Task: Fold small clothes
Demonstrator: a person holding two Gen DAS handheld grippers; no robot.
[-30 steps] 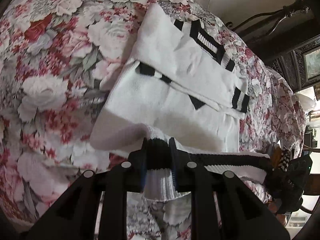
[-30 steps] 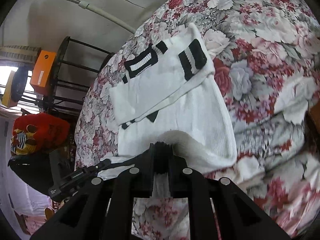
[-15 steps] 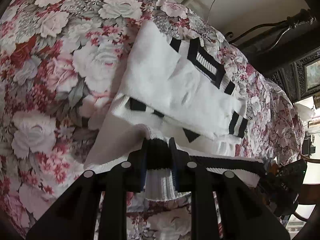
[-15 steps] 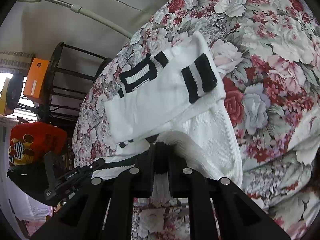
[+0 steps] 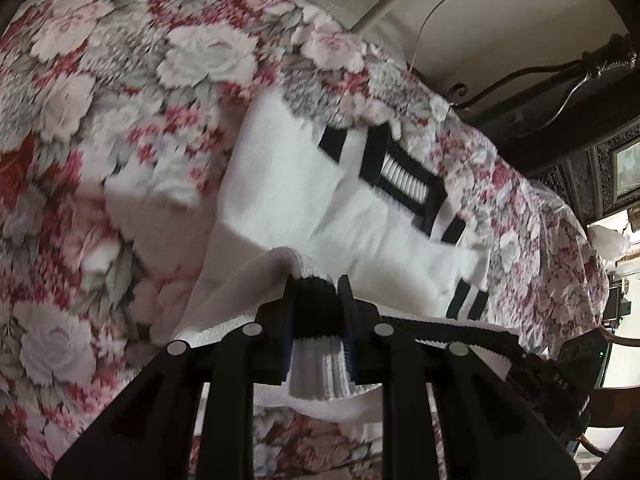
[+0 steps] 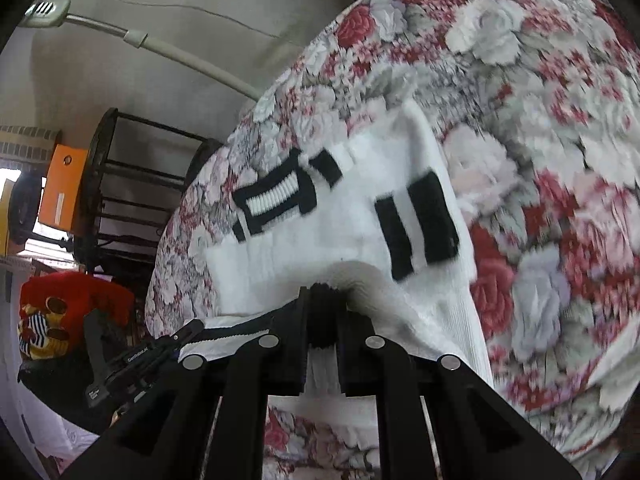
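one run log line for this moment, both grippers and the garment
step: folding hem over | left gripper: shut on white garment hem | right gripper: shut on same hem | surface: floral bedspread | fold: unfinished

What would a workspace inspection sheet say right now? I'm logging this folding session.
Surface: floral bedspread, rumpled.
Job's things: white garment with black stripes, sleeves folded in, bottom hem lifted over the body.
Clutter: nothing seen on the bedspread.
Grippers: left gripper and right gripper each shut on the hem.
Cables: thin wire on the wall.
Surroundings: lamp arm, dark rack, orange box, red bundle.
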